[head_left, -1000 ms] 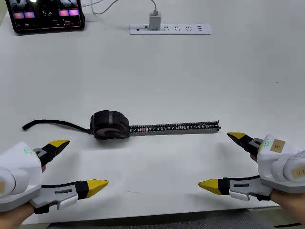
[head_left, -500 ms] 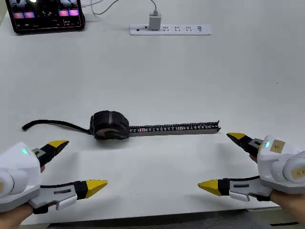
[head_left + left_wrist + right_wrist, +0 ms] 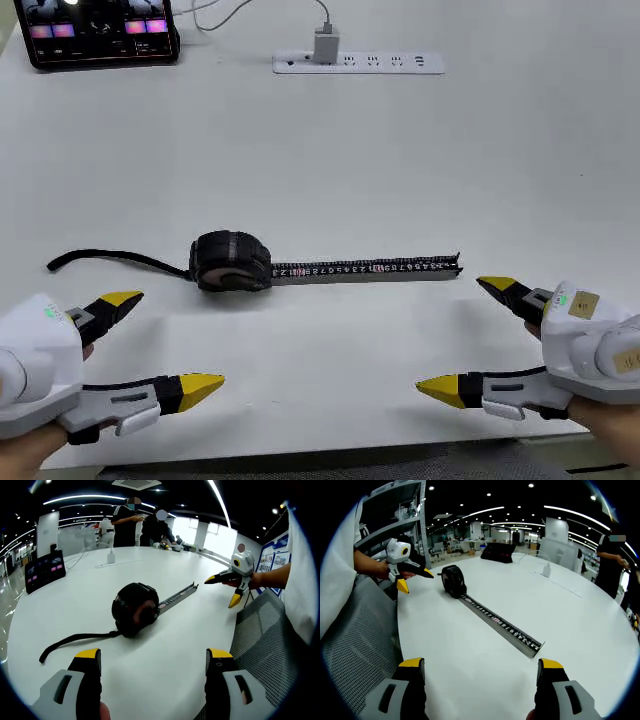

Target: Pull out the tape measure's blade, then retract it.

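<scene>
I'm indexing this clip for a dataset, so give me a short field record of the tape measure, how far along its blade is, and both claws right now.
tool: black round-cased tape measure, lying on the white table
extension: dark numbered blade pulled out, flat on the table
strap: black wrist strap trailing from the case, on the side opposite the blade
left claw: yellow-tipped, open, holding nothing
right claw: yellow-tipped, open, holding nothing, apart from the blade's tip
stage: blade out, not yet retracted
</scene>
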Tool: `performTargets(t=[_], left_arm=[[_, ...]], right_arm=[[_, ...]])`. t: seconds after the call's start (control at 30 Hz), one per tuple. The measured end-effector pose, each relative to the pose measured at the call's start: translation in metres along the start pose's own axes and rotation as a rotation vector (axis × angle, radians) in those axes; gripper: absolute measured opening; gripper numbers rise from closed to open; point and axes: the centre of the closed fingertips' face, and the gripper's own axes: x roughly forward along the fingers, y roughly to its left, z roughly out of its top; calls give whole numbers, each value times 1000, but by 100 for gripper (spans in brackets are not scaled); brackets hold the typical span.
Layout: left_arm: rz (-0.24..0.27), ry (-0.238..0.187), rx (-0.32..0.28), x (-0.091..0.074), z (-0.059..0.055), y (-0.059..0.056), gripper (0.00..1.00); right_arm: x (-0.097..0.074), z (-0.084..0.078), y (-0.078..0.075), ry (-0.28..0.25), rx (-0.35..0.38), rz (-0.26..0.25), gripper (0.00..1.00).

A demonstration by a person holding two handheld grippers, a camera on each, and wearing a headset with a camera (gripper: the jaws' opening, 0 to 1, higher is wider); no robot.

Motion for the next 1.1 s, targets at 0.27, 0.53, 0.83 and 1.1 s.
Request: performTargets(t=[0.27,0.53,0.83,1.1], left_arm=[[1,-5,6,-6,4,3,84],[-10,-1,22,-8,6,3,84],[-14,5,28,-10,6,7,84],[-23,7,31,-10,6,5,83]], right_arm=[[-7,1,-4,2,-6,0,92],[-14,3,-10,6,-17,-11,92],[-19,2,-14,16,-23,-19,92],[-21,3,-12,15,-17,-15,93]])
